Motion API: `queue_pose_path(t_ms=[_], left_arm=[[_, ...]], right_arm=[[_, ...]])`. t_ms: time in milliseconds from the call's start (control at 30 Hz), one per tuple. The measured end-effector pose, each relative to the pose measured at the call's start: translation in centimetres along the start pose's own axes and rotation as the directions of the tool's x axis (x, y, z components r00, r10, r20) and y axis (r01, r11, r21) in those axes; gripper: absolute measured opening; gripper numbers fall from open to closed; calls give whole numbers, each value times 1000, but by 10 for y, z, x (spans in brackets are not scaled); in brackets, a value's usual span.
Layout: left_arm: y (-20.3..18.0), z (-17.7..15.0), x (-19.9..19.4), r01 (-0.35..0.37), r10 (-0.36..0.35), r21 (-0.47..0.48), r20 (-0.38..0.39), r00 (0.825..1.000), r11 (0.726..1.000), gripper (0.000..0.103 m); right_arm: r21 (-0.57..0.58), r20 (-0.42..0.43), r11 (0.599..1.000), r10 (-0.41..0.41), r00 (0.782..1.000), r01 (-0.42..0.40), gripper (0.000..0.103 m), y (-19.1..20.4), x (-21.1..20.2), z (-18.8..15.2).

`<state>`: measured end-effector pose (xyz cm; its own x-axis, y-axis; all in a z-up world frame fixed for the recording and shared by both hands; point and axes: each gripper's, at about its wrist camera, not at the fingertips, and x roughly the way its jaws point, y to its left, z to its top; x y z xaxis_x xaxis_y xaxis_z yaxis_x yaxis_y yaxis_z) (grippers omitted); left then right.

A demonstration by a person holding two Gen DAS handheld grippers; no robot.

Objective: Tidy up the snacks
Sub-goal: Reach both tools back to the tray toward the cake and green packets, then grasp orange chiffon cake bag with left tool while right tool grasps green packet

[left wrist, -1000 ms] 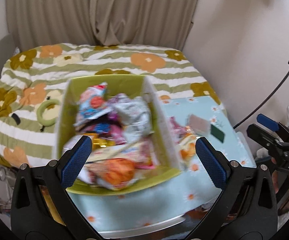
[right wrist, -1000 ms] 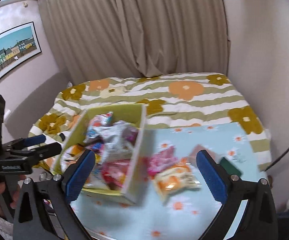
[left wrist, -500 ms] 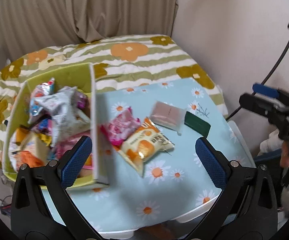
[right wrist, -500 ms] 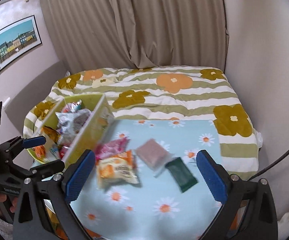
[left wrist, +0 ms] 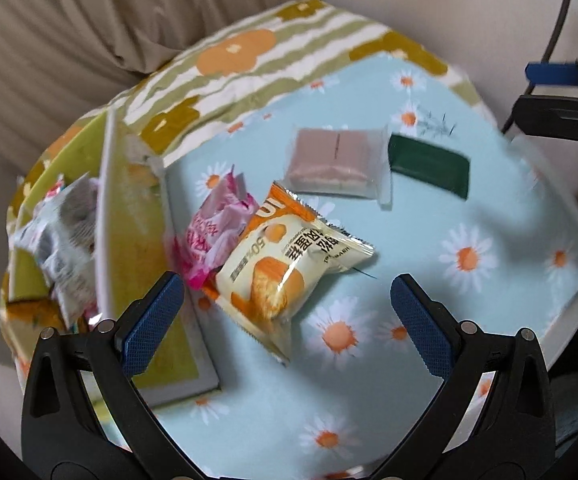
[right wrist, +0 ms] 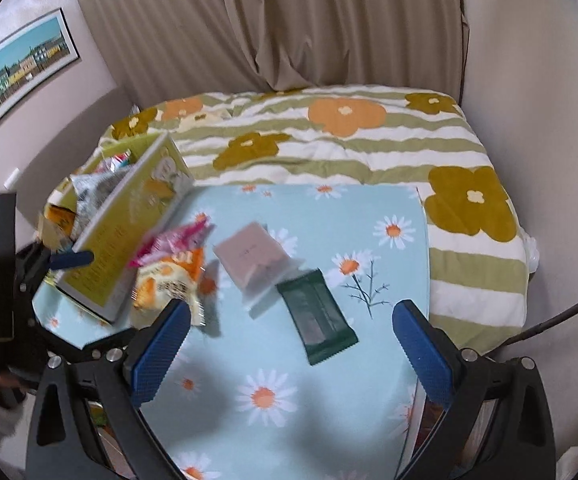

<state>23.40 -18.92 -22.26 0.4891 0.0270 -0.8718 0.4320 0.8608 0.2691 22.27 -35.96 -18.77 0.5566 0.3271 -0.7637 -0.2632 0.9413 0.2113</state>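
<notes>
A yellow-green box full of snack packs stands at the left of the daisy-print table. Beside it lie a pink pack, an orange and cream bread pack, a clear pack with a brown block and a dark green pack. My left gripper is open just short of the bread pack. My right gripper is open near the green pack, holding nothing.
A bed with a striped flower quilt lies behind the table, with curtains and a framed picture on the walls. A black cable runs along the right wall. The table's white edge is close on the right.
Both grippers have swung right from the box toward the loose packs and moved closer to the table. The packs have not moved.
</notes>
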Motion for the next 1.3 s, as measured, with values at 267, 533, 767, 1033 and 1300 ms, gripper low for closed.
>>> queue_pose_path(t_ms=[267,533,767,1033,1300], left_arm=[[1,17,45,46,-41,50,-85,996,998,94],[6,22,69,104,-97,46,-132,986,993,93],[8,17,87,128,-120,37,-175,977,991,84],[5,15,95,163,-156,19,-198,968,986,65],[2,15,94,170,-168,-5,-180,969,985,62]], right_arm=[[-21,-66,1000,3,998,-4,101,-8,39,-7],[-124,-135,992,-29,990,12,96,-2,79,-6],[-202,-201,979,-67,977,26,84,-4,107,-12],[-262,-225,965,-91,970,30,76,-1,117,-17],[-291,-226,956,-98,969,29,70,-3,122,-19]])
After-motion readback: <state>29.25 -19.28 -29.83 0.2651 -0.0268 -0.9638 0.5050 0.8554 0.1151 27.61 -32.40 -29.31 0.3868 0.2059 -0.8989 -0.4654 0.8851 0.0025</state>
